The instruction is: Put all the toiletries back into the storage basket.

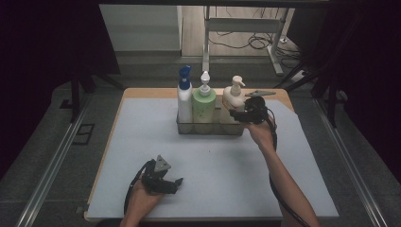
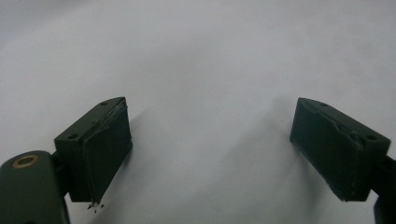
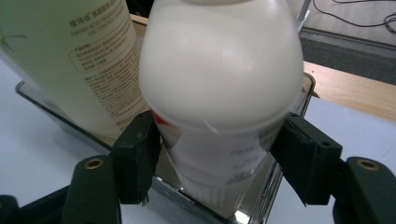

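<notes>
The left hand-held gripper point(image 1: 166, 180) lies low near the person, jaws spread wide. The right hand-held gripper point(image 1: 239, 113) is stretched forward on an extended forearm, jaws clamped.

Hidden and cut-off parts

In the right gripper view the white bottle point(image 3: 219, 88) loses its pump at the top edge, its base hidden behind the clear tray's wall point(image 3: 261, 196); the green bottle point(image 3: 70, 51) is cropped at top and left, its label print too small to read; the left claw point(image 2: 210, 149) has its body cut off below.
</notes>
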Action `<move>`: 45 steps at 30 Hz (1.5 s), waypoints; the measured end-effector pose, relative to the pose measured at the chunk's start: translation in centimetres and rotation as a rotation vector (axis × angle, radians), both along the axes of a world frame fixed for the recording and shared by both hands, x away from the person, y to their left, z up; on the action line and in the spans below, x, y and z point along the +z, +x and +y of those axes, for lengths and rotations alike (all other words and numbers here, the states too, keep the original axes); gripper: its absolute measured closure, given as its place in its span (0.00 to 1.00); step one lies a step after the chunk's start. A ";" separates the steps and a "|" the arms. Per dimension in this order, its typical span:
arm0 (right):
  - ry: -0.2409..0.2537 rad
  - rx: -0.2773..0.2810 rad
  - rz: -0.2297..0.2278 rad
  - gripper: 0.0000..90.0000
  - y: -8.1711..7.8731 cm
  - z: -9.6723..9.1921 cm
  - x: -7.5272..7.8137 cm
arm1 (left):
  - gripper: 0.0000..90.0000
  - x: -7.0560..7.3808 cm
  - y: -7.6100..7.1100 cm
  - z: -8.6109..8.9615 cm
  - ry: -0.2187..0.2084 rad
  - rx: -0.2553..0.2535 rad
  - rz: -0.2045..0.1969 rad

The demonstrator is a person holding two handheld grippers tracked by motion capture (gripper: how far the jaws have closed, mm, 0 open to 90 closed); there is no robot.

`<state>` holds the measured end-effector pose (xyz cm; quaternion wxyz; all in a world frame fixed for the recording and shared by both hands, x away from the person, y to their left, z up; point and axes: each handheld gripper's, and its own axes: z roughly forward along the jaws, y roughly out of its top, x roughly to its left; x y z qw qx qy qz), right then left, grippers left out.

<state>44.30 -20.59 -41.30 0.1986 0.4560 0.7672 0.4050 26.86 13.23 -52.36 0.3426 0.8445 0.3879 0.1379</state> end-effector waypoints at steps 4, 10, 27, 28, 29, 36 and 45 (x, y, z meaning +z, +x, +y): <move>0.013 0.016 0.007 0.39 -0.4 -0.6 -0.1 | 0.14 0.0 0.0 0.0 0.000 0.000 0.000; 0.017 0.036 0.013 0.41 -1.2 -1.2 -0.4 | 0.14 0.0 0.0 0.0 0.001 0.000 0.001; -0.013 0.076 0.039 0.56 -3.1 -2.5 -1.3 | 0.14 0.0 0.0 0.0 0.001 0.000 0.000; -0.019 0.077 0.041 0.58 -3.1 -2.6 -1.3 | 0.14 0.0 0.0 0.0 0.001 0.000 0.001; -0.027 0.073 0.037 0.61 -3.2 -2.7 -1.3 | 0.14 0.0 0.0 0.0 0.001 0.000 0.001; -0.058 0.021 0.034 0.83 -2.7 -3.8 -1.4 | 0.14 0.0 0.0 0.0 0.002 0.000 0.001; -0.054 -0.030 0.051 0.97 -0.9 -3.9 -1.6 | 0.14 0.0 0.0 0.0 0.001 0.000 0.001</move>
